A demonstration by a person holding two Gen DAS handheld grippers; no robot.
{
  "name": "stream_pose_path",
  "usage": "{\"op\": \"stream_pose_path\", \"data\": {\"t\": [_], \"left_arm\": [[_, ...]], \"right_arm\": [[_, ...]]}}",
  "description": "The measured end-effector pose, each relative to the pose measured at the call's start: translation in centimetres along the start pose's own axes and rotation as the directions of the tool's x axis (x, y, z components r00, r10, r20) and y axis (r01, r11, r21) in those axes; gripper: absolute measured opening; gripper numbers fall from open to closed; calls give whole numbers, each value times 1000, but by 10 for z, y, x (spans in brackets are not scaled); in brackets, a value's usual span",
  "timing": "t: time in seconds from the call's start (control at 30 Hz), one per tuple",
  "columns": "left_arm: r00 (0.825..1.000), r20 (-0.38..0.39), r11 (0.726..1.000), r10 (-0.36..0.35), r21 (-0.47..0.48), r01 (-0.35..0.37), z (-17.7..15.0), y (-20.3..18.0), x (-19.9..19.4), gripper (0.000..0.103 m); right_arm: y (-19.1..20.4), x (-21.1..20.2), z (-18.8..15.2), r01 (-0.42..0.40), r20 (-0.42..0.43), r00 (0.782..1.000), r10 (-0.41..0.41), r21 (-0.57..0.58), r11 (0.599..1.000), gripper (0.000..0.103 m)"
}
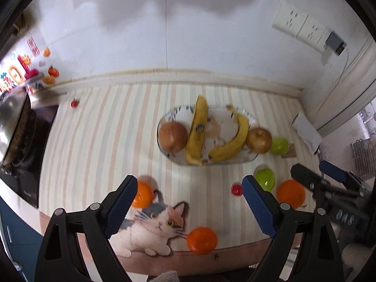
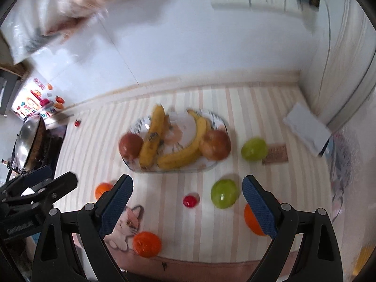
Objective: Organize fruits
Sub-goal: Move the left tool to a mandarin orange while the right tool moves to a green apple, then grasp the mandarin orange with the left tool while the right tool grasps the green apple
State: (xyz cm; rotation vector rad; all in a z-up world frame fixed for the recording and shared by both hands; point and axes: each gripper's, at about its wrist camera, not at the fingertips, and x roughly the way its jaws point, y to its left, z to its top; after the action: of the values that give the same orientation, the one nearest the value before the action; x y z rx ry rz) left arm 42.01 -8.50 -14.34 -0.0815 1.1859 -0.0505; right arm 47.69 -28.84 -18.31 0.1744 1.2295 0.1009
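Note:
A glass plate [image 1: 169, 115] [image 2: 218, 119] on the striped mat holds two bananas [image 1: 198, 129] [image 2: 152, 134] and two red-brown apples [image 1: 172, 136] [image 2: 130, 145]. Around it lie two green fruits [image 1: 265, 178] [image 2: 224, 192], three oranges [image 1: 202, 239] [image 2: 146, 243] and a small red fruit [image 1: 236, 189] [image 2: 189, 201]. My left gripper [image 1: 190, 202] is open and empty above the mat's front edge. My right gripper [image 2: 188, 204] is open and empty to its right; it also shows in the left wrist view [image 1: 317, 174].
A stove with a steel pot [image 1: 14, 122] stands at the left. A small red fruit [image 1: 74, 103] lies near it. A white box [image 1: 305, 131] and a brown card [image 2: 275, 154] lie at the right. A tiled wall with sockets [image 1: 300, 27] is behind.

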Motion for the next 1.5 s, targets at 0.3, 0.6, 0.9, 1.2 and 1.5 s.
{"op": "stream_pose_path", "data": {"t": [0.3,0.6,0.9,1.2,1.5], "left_arm": [[928,-371,998,-35,-64,12,-64,-5,109,91],[830,-542,984,-129,-171,41,-110,-11,167,87],[848,-522,990,-93,-142,21,-121,-22,175,64],[892,-453,991,2,-119,-62,-90,3,165,64],[883,-469,990,18,-114,-81,-83,6,179,64]], "right_arm": [[-32,116,4,1,-296,954,-45,-148,989,96],[-32,178,-2,1,-436,890,-134,-292,956,91],[-39,204,-14,24,-426,887,-179,-345,938,60],[-24,189,-47,-68,-460,882,-100,-335,940,60],[-28,182,-71,-94,-457,889,-23,-232,968,60]]}}
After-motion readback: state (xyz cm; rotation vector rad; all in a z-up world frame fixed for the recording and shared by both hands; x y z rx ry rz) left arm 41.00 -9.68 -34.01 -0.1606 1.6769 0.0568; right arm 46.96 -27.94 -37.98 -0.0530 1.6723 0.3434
